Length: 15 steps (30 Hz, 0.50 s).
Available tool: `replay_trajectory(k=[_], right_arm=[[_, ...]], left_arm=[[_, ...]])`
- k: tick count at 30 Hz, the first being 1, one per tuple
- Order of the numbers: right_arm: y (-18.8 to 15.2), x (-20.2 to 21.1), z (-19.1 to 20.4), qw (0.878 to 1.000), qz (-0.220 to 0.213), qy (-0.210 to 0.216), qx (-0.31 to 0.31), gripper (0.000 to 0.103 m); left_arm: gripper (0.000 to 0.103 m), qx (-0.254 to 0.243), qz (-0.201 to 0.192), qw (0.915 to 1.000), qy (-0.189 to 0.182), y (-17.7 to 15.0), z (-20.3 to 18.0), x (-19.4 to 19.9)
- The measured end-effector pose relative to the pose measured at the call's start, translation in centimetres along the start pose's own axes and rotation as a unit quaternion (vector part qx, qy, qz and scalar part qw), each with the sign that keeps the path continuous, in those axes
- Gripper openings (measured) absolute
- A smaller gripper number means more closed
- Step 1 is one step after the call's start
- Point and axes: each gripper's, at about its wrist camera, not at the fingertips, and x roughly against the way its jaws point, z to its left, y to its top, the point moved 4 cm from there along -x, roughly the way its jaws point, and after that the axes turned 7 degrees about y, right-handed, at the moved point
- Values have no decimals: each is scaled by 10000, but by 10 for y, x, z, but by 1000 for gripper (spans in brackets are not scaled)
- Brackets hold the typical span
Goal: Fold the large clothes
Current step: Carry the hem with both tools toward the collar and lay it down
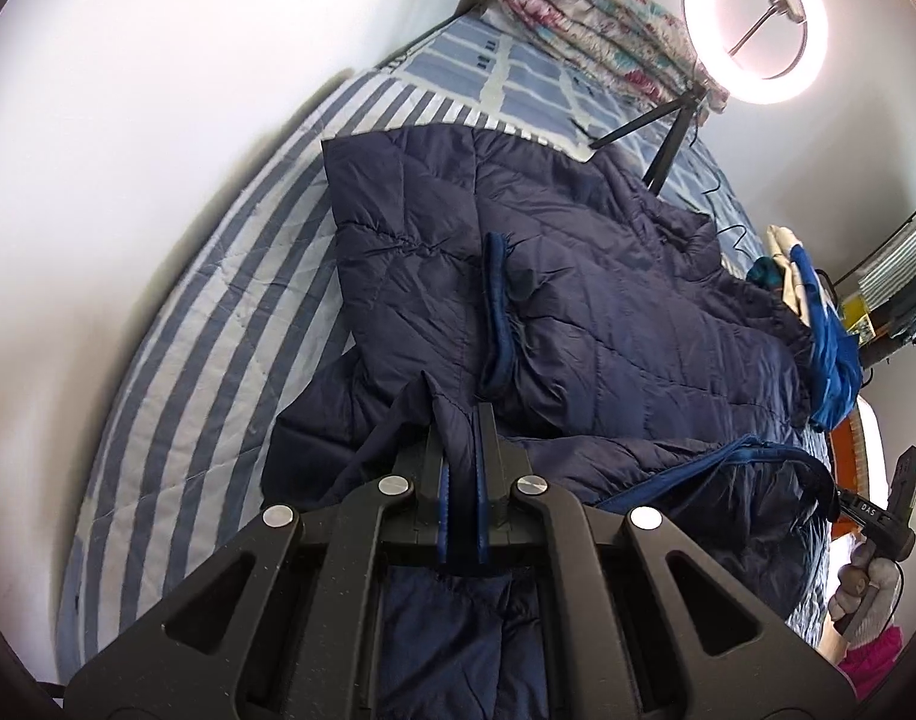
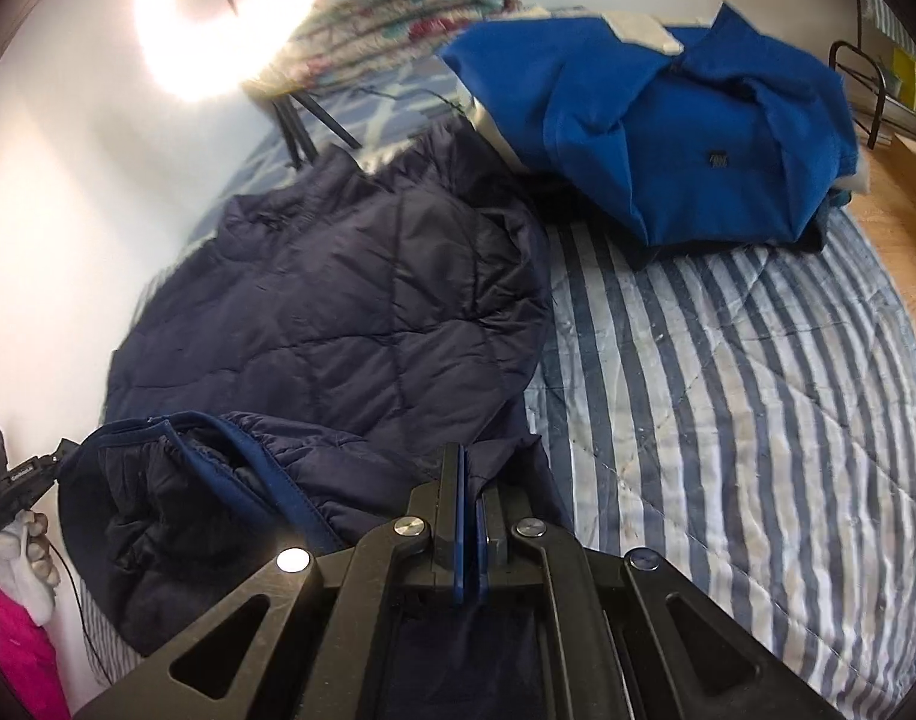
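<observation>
Two grippers each pinch a fold of the same navy quilted jacket (image 1: 578, 312), which lies spread across the striped bedspread (image 1: 206, 324) on the bed. In the left wrist view, the left gripper (image 1: 461, 420) has its blue-padded fingers (image 1: 443, 480) pressed together on a raised ridge of the jacket's fabric; the cloth runs up between the pads and also hangs below them, under the gripper's body. Ahead of those fingers the rest of the jacket stretches away, with a blue-trimmed edge curling near its middle. In the right wrist view, the right gripper (image 2: 467, 468) is likewise clamped tight on navy fabric, which passes between its pads and drapes beneath; the main body of the jacket lies ahead and to the left of the fingers, bare striped bedspread to their right. A gloved hand (image 2: 26, 564) with a pink sleeve holds the other gripper at that view's left edge. Farther up the bed sits a pile of bright blue clothes (image 2: 668, 138), a folded floral quilt (image 1: 590, 30), and a glowing ring light (image 1: 755, 24) on a small tripod.
</observation>
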Motion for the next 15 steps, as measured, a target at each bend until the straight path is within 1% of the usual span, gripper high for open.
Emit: replay_trajectory(k=[4, 7, 8, 9, 10, 11, 12, 13, 14, 15], right_arm=[[0, -14, -5, 10000, 83, 2, -36, 0], [0, -13, -5, 10000, 82, 38, 31, 0], [1, -11, -5, 9999, 74, 62, 47, 1], [1, -10, -5, 9999, 64, 100, 68, 4], [2, -6, -4, 9998, 31, 150, 94, 10], [3, -1, -4, 9997, -20, 210, 116, 16], [4, 1, -3, 9995, -52, 266, 133, 19], [5, 7, -3, 9992, -115, 344, 170, 26], [6, 14, -3, 9988, -225, 362, 236, 37], [7, 20, -3, 9985, -323, 335, 290, 46]], left_arm=[[4, -71, 21, 10000, 23, 1, -1, -9], [19, -137, 18, 9999, 44, 3, -2, -8], [29, -117, 38, 9999, 28, 4, -2, -7], [39, -84, 44, 9999, -48, 5, -1, -5], [42, -64, 21, 9999, -99, 7, 0, -2], [49, -51, -1, 9999, -125, 9, 1, 1], [58, -26, -70, 9999, -140, 12, 3, 7], [63, -1, -183, 9997, -132, 15, 6, 14], [67, 11, -332, 9993, -144, 18, 9, 23], [68, 32, -442, 9989, -150, 22, 13, 29]])
